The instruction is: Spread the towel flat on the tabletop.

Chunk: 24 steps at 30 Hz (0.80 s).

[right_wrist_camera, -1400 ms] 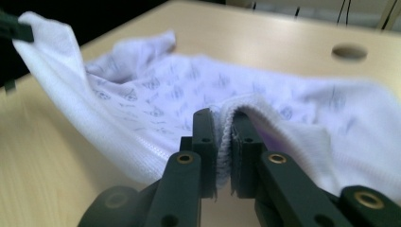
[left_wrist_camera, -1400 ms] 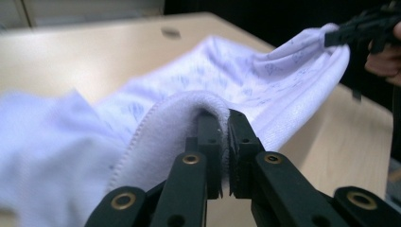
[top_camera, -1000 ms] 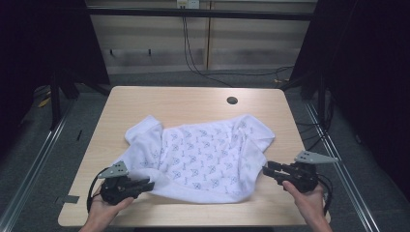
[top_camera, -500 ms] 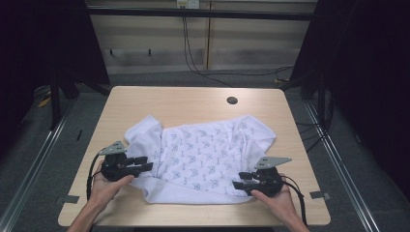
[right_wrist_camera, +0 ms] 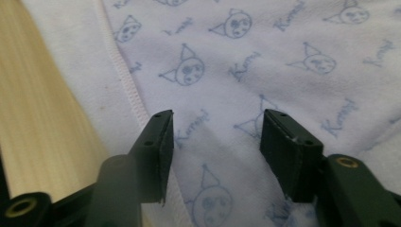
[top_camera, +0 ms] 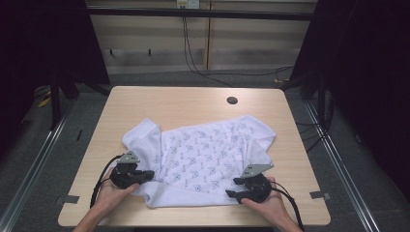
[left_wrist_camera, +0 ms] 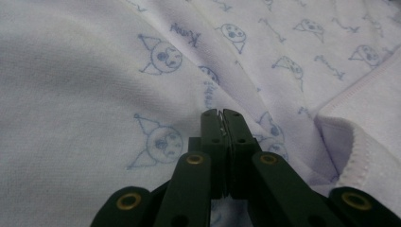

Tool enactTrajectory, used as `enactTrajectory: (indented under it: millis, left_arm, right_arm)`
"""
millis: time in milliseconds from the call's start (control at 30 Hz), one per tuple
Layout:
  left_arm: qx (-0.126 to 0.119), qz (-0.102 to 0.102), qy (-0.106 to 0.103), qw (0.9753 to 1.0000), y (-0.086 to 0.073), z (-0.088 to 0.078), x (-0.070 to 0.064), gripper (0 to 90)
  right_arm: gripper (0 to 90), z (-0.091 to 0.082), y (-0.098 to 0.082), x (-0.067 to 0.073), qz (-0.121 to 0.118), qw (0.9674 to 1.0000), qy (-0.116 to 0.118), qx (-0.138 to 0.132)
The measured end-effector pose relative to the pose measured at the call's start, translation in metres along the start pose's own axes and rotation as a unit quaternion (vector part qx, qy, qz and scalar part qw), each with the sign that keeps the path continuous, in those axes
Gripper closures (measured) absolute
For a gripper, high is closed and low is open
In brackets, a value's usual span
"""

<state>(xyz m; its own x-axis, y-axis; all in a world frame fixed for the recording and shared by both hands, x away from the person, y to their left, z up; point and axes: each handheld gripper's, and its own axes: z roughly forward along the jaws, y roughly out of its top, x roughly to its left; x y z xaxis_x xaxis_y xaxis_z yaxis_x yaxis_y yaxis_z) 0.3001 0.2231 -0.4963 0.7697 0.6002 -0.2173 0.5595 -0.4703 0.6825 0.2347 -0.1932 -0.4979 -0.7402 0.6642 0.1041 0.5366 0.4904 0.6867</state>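
On the wooden table (top_camera: 145,104) a white shirt (top_camera: 203,154) printed with small blue cat faces is lying spread out, its long axis running across the table from left to right and its hem nearest the person. At the near left corner the left gripper (top_camera: 145,175) is pinching a thin fold of the shirt, its jaws having just closed tight (a sliver of cloth shows between the tips). At the near right the right gripper (top_camera: 232,187) is resting over the fabric beside the stitched edge, jaws standing apart and gripping nothing.
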Motion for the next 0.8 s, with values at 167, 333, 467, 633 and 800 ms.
enactTrajectory:
  millis: [167,333,467,633,800]
  left_arm:
    - [0.0,-0.003,-0.006,1.0,-0.003,-0.001,-0.005,88.7]
    - [0.003,-0.009,-0.039,0.9992,-0.002,0.004,-0.017,88.8]
    - [0.008,0.002,-0.067,0.9977,0.002,0.011,-0.032,87.5]
    - [-0.017,0.014,-0.116,0.993,0.011,0.009,-0.051,84.3]
    - [-0.059,-0.002,-0.092,0.994,0.021,-0.004,-0.036,77.5]
  right_arm:
    - [77.4,-0.001,0.001,0.0,-0.012,0.9995,-0.03,0.005]
    - [87.9,-0.002,0.005,-0.03,0.017,0.9991,-0.039,0.009]
    - [88.0,-0.004,0.006,-0.062,0.039,0.9971,-0.065,0.006]
    - [88.0,-0.008,0.005,-0.097,0.055,0.9952,-0.081,-0.001]
    - [88.3,-0.009,0.007,-0.13,0.08,0.9908,-0.109,-0.006]
